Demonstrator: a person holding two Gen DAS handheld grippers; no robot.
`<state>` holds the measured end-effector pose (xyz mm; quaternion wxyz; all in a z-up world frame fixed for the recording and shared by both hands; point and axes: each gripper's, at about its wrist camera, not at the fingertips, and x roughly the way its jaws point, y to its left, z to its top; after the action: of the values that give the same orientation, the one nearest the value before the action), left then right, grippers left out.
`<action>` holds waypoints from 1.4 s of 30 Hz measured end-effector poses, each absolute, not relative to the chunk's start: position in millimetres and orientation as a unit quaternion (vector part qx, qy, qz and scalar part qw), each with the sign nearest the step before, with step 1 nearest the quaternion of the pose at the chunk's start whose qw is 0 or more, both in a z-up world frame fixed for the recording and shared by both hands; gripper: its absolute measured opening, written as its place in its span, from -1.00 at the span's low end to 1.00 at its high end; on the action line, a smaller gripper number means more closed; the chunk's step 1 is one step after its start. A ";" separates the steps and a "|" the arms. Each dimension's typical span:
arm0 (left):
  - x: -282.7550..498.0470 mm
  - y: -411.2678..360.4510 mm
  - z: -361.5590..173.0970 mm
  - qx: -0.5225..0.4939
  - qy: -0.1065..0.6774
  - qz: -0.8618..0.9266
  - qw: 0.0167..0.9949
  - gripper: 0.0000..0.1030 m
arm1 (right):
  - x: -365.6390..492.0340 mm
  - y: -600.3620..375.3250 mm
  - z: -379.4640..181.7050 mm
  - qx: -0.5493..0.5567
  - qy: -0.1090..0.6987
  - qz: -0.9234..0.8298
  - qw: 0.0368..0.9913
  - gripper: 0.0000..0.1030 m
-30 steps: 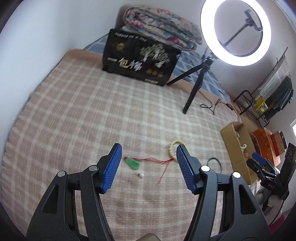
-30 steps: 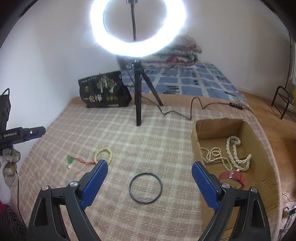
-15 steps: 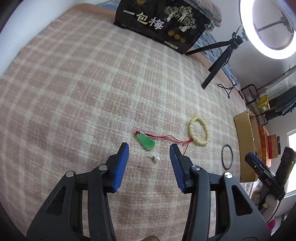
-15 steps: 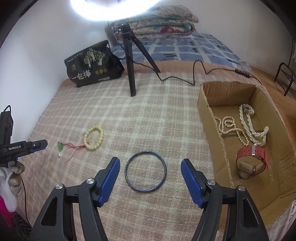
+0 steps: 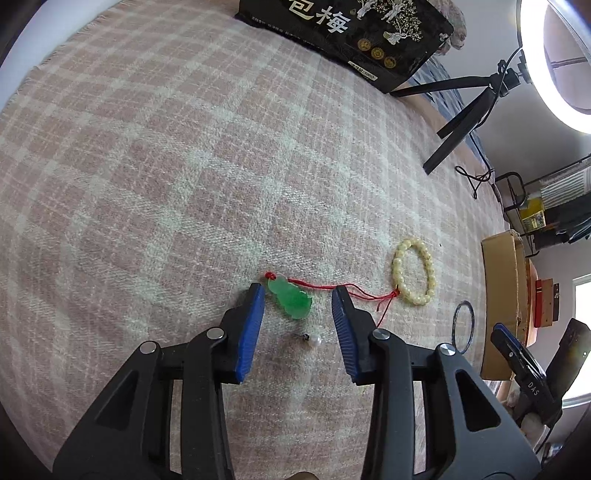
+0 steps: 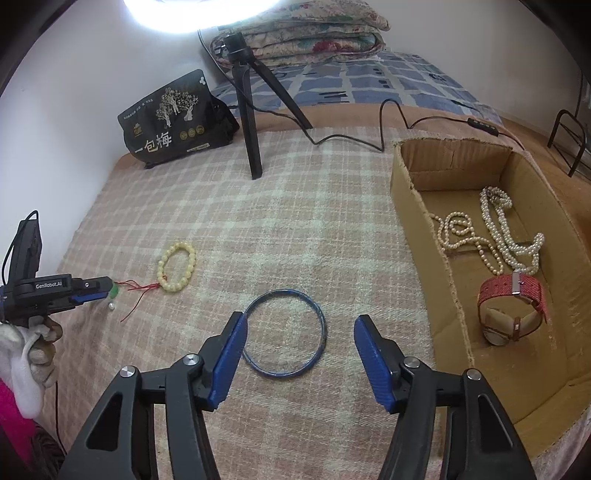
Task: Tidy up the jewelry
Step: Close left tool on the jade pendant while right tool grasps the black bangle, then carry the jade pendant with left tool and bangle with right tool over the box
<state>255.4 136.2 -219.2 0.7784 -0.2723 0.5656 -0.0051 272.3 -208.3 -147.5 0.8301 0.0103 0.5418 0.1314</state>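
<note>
Vs 1 s ago, we've brought both grippers down & fwd over the plaid blanket. Our left gripper was well back from the green pendant, w/ the bead bracelet showing beside its right finger; now the pendant sits between the finger tips, not touched. Jaw gap is narrower than 1 s ago but still open, holding nothing. Our right gripper has closed in on the blue bangle: it lay well ahead, now it lies between the blue pads, its left edge just beside the left pad. Those jaws are also narrower than before, still spread wider than the bangle, gripping nothing.

Count on the blanket: 1 green pendant on a red cord, 1 small pearl earring just below the pendant, 1 yellowish bead bracelet touching the cord's far end, 1 blue bangle. 4 loose pcs.

Count in the cardboard box, right of the bangle: pearl strands in a tangle, can't tell how many; 1 red-strap watch on a beige cushion.

Also 1 black snack bag, 1 ring-light tripod, 1 folded quilt at the back.
</note>
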 end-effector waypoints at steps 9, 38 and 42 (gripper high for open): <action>264.8 110.1 -221.4 -0.204 0.566 0.008 0.799 -0.33 | 278.4 -207.5 -161.3 0.015 0.557 0.131 0.820 -0.02; 257.7 123.5 -204.2 -0.233 0.534 0.005 0.812 -0.84 | 275.6 -191.3 -168.3 -0.064 0.527 0.102 0.841 -0.97; 254.3 124.1 -185.9 -0.243 0.519 -0.009 0.819 -0.84 | 273.2 -187.5 -152.4 -0.066 0.509 0.105 0.852 -0.97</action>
<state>254.3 124.1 -185.9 0.8192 -0.2432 0.5194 -0.0089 273.2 -187.5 -152.4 0.8520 -0.0662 0.5086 0.1053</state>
